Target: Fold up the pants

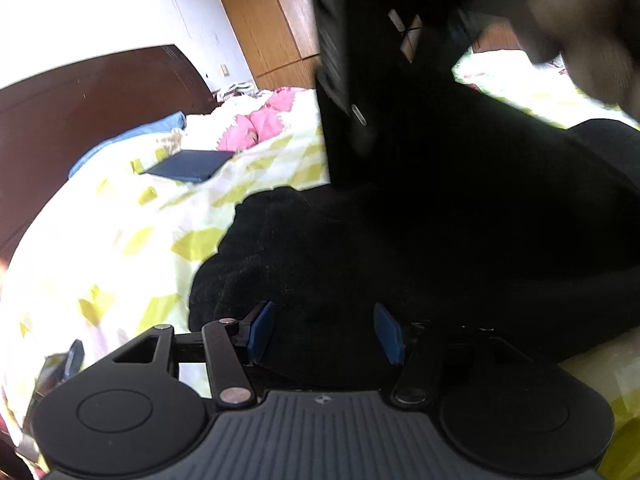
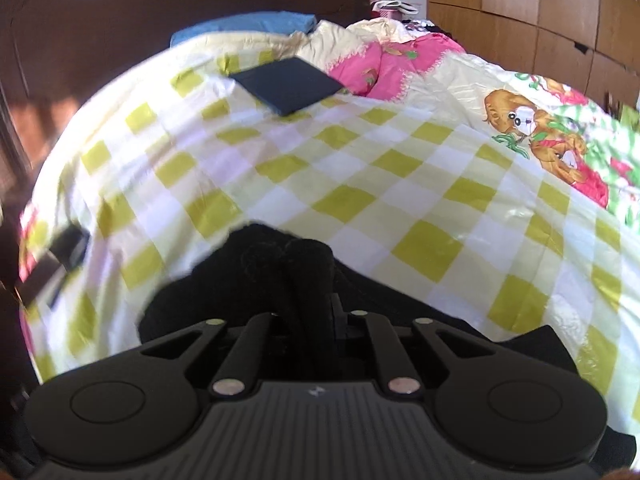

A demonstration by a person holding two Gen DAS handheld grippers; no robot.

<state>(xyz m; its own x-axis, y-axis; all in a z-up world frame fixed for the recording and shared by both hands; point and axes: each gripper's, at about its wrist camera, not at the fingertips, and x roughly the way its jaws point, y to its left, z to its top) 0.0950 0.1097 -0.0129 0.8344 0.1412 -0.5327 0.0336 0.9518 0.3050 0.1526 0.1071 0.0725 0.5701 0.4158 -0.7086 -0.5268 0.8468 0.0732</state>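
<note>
Black pants [image 1: 420, 220] lie bunched on the bed's checked yellow-and-white quilt [image 1: 120, 240], filling the centre and right of the left wrist view; part of the fabric is lifted at upper centre, blurred, with a white tag showing. Left gripper [image 1: 326, 330] at lower centre: jaws parted, blue pads [image 1: 262, 330] apart over the cloth, nothing pinched. Right gripper [image 2: 310, 308] at lower centre of its own view: clenched on a thick fold of the pants [image 2: 280, 264], fabric bulging out ahead of the fingers. Folded dark blue garment [image 2: 286, 86] rests on the quilt, upper centre. Pink bedding [image 2: 384, 64] beside it. Dark wooden headboard [image 1: 80, 96] at upper left.
</note>
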